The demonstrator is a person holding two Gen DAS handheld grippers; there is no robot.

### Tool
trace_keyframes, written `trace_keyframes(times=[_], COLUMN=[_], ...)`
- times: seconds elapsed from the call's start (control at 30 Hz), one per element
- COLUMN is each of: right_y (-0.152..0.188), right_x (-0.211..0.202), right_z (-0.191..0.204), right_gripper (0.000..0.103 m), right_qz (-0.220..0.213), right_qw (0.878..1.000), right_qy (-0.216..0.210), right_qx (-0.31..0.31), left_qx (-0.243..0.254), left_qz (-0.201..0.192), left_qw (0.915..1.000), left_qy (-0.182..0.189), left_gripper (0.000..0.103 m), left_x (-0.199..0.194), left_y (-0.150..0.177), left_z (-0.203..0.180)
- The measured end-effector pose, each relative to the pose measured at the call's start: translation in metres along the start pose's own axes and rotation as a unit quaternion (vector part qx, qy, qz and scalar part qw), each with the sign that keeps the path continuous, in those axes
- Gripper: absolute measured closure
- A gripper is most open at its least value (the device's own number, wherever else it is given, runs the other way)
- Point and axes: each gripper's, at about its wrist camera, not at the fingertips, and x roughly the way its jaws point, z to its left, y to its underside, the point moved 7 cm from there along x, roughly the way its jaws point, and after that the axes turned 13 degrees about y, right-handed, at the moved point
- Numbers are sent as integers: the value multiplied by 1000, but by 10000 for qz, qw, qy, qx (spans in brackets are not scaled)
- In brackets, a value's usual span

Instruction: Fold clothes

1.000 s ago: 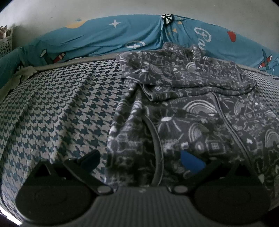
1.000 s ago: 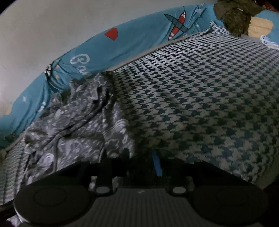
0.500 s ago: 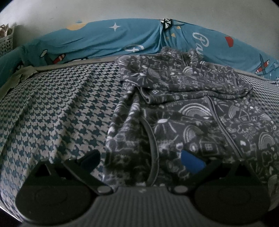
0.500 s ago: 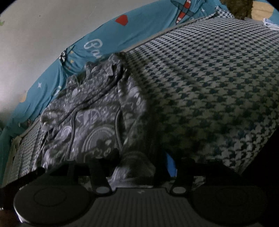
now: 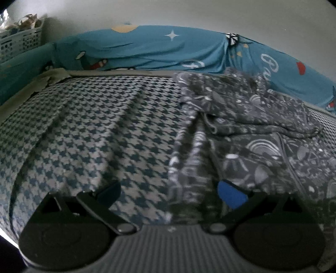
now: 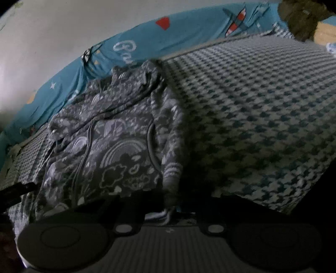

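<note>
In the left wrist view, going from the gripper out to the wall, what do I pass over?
Open left gripper → checked bed cover with the near hem of the grey patterned garment → the garment's bunched far end → blue printed sheet → pale wall.

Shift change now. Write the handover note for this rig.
Left gripper: open, at the garment's near left edge, holding nothing.
Right gripper: shut on the garment's near right corner.
Garment: grey patterned, lying on the checked bed cover, top part bunched toward the blue sheet.
Done: one corner gripped; no neat fold visible.
Left: grip the left edge, flatten, fold.
</note>
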Motion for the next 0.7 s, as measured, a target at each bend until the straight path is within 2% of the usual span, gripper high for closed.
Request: trace_keyframes(times=[0.17,0.27,0.4,0.43,0.5,0.7], right_y=[-1,6,4,3,-1,-12], right_x=[-3,5,1,-3,-12,-31], right_z=[-5,-3,-9,-11,-15,-12], right_gripper=[95,95,88,84,84,84], right_qz=[-10,200,148,49,-172,-839], right_qw=[9998,9992,9993,9993,9989,9953], right_qy=[185,313,334,315,268,81], right_qx=[1,-115,120,198,357,468], left_qx=[47,115,234,225,199,354], left_qz=[34,159,274,288,249,-196], left_qw=[10000,9998,9993,9993,9995,9990], left_qy=[-33,-27,-84,-87,-80,193], left_gripper=[0,0,0,0,0,0], left_x=[-6,-4,-4,-5,-7,-21], left_y=[5,10,17,19,19,12], left_z=[5,3,1,2,3,-8])
